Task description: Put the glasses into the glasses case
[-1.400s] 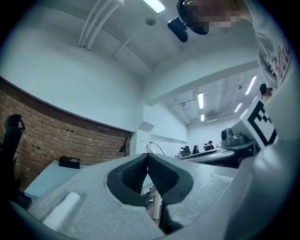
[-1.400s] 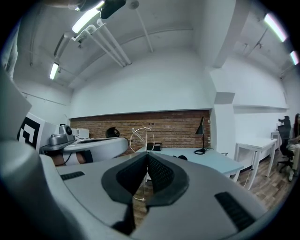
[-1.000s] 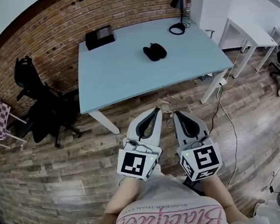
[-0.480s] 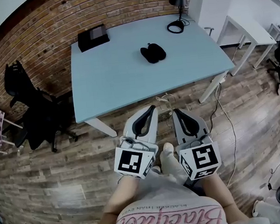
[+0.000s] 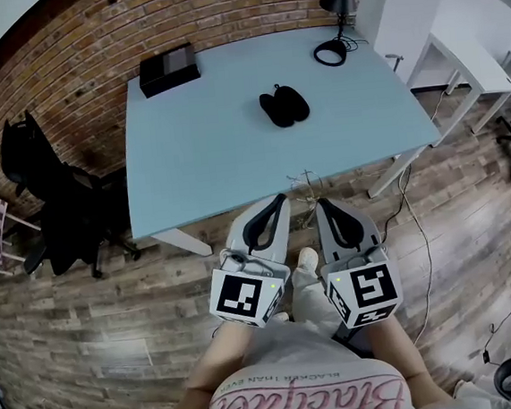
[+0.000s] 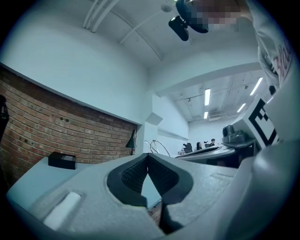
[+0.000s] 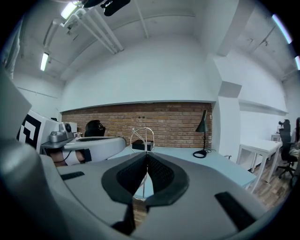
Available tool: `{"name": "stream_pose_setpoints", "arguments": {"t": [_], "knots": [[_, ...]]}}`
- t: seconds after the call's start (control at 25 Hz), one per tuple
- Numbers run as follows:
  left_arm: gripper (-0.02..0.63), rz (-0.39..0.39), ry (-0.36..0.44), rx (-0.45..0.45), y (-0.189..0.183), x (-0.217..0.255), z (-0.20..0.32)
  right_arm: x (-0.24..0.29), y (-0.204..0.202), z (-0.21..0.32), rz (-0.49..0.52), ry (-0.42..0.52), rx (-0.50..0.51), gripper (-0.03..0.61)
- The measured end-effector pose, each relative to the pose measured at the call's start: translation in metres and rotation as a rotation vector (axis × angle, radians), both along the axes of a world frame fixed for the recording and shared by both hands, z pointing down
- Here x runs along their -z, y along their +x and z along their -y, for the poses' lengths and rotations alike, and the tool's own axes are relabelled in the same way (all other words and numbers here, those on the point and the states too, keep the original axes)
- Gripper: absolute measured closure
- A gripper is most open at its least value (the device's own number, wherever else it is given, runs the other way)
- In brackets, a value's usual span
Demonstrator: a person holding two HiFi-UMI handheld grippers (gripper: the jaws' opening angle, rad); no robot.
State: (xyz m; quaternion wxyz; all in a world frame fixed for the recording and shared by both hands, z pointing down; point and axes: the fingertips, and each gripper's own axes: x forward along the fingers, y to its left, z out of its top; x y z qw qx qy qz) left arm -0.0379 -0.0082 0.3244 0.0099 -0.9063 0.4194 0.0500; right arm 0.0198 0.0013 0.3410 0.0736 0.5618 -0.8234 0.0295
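Observation:
Near the middle of the light blue table (image 5: 214, 149) lie two black rounded shapes side by side (image 5: 284, 106), the glasses case and perhaps the glasses; they are too small to tell apart. My left gripper (image 5: 279, 199) and right gripper (image 5: 321, 203) are held side by side in front of my body, over the wooden floor, short of the table's near edge. Each is shut with nothing between its pads. The left gripper view shows its tips (image 6: 148, 155) pressed together, and the right gripper view shows the same (image 7: 147, 154). Neither gripper view shows the black shapes.
A black box (image 5: 169, 69) sits at the table's far left corner and a black desk lamp (image 5: 332, 21) at its far right. A black office chair (image 5: 57, 200) stands left of the table. Cables (image 5: 306, 185) hang by the near edge. A white table (image 5: 471, 61) is at right.
The table has come nearer and lower in the head view as I step toward it; a shoe now shows between the grippers. Both grippers stay shut and side by side.

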Motion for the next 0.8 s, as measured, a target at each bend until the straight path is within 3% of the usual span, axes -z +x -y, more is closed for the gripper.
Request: {"name": "stream_pose_setpoints", "arguments": {"t": [0.8], "knots": [[0.607, 0.023, 0.002, 0.129, 0.077, 0.005, 0.181, 0.007, 0.081, 0.192, -0.005, -0.005, 0.111, 0.566]]}}
